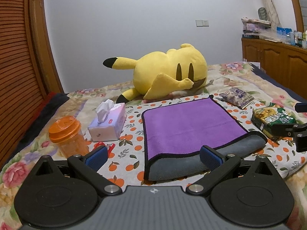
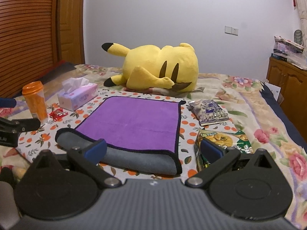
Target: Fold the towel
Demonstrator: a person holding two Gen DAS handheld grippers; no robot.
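Nearest to us, at the bottom of each wrist view, sit our 2 claws. Our left claw [image 1: 153, 156] is spread wide and holds nothing. In its own view, its right blue pad overlaps the grey rolled edge of the towel [image 1: 182, 126], though we cannot tell if it touches. Our right claw [image 2: 153, 150] is equally wide and empty, its left pad over the same grey roll, its right pad in front of the green snack bag [image 2: 224, 140].

Lying in the centre of both frames on the orange-print cloth [image 1: 132, 122] that covers the bed, the towel shows its purple face up, and its near edge is turned over so the grey underside shows as a soft roll.

We judge the fold as just begun: the near hem is lifted over but not carried across. Next we would need to close each claw on a near corner of that roll and draw both toward the far edge, keeping them level so the hems line up.

At the left of the frames stand the orange cup [image 1: 66, 136] and the tissue box [image 1: 107, 124], well clear of the towel.
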